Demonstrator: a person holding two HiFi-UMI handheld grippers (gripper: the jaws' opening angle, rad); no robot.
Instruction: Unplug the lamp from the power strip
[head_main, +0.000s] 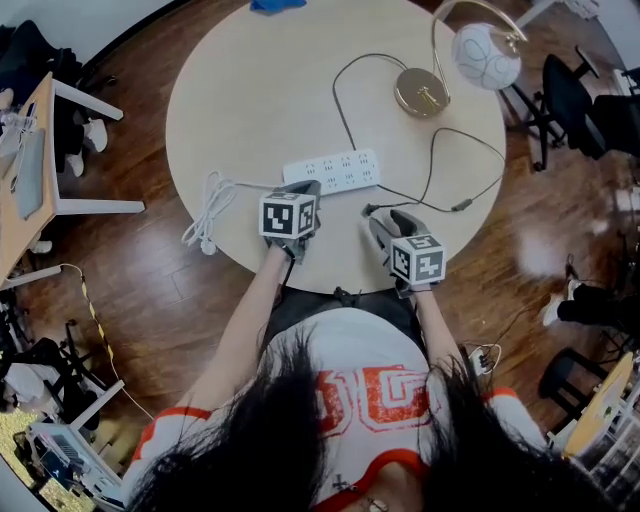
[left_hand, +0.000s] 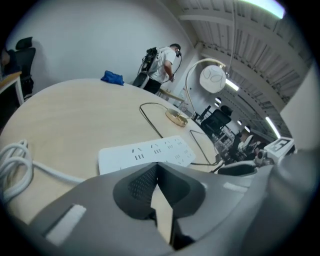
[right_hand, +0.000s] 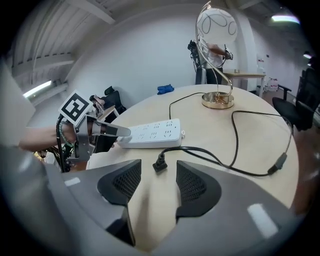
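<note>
Looking steeply down on a round, pale wooden table (head_main: 260, 90), a person holds a gripper in each hand near its front edge. The right gripper (right_hand: 159, 172) has its jaws spread wide and pinches nothing. The lamp's black plug (right_hand: 160, 163) lies loose on the tabletop just ahead of the gap between them, out of the sockets. Its black cord (head_main: 432, 150) loops across the table to the lamp (head_main: 421, 92), which stands at the far right on a round brass base, with a curved stem and a white globe shade. The white power strip (head_main: 332, 170) lies flat just left of the plug, close to it but apart. The left gripper (head_main: 303, 188) has its jaws pressed together with nothing between them, its tips at the strip's near edge. A coiled white cable (head_main: 208, 212) lies at the table's left edge, and a blue cloth (head_main: 277, 5) lies at the far side.
</note>
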